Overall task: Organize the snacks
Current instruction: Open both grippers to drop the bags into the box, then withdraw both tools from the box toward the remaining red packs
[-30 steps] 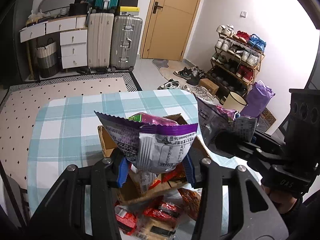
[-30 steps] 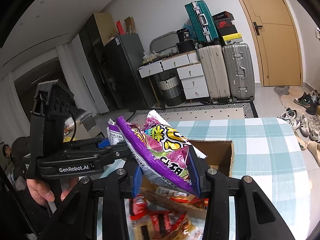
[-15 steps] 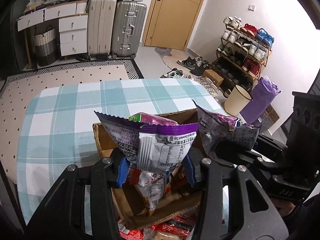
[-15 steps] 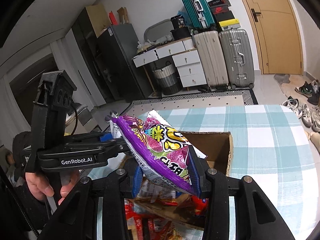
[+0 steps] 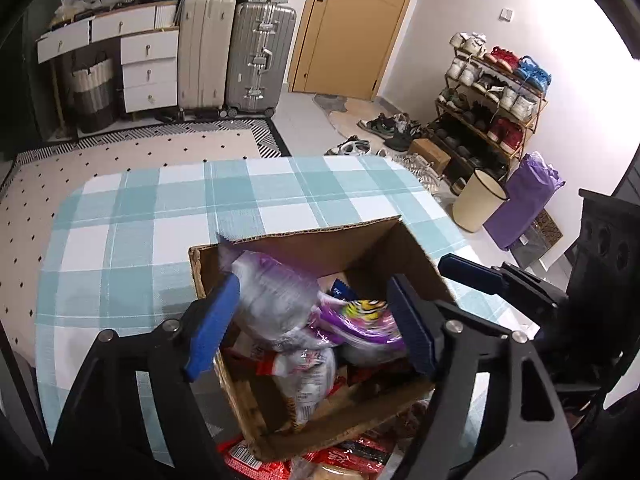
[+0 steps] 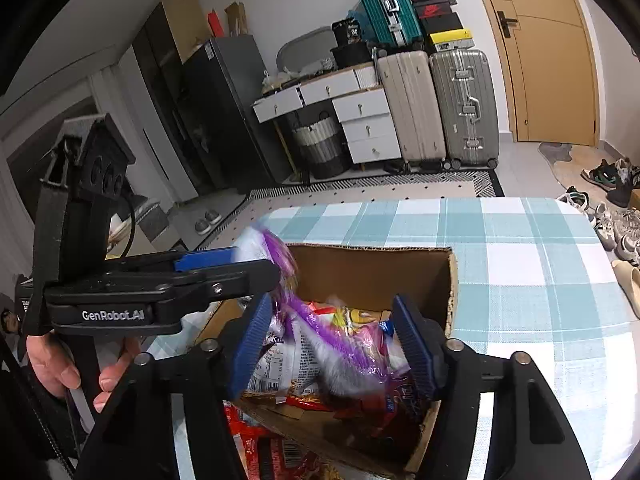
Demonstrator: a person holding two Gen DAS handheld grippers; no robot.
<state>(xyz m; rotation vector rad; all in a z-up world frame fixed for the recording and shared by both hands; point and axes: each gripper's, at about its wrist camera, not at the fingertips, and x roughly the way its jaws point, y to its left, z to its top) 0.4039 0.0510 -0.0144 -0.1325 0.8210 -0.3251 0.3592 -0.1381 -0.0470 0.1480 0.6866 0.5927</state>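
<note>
An open cardboard box (image 5: pixel 304 232) stands on the checked table and holds several snack packs. My left gripper (image 5: pixel 312 324) hangs over it, its jaws opening; the purple and white snack bag (image 5: pixel 272 296) has left the blue pads and lies blurred against the box's left wall. My right gripper (image 6: pixel 332 346) is over the same box (image 6: pixel 368 248), its jaws opening too. Its purple bag with yellow print (image 6: pixel 344 320) drops blurred between the pads, apart from them. The left gripper (image 6: pixel 240 266) shows at the left, the right gripper (image 5: pixel 472 274) at the right.
Red snack packs (image 5: pixel 256 460) lie on the teal checked tablecloth (image 5: pixel 140 220) in front of the box. A person's hand (image 6: pixel 52 364) holds the left gripper's handle. Suitcases (image 5: pixel 260 52), a shoe rack (image 5: pixel 492 92) and a cream bin (image 5: pixel 476 200) stand beyond the table.
Both grippers sank toward the box with a purple bag each, then opened. Both bags have dropped out of the pads into the box.
</note>
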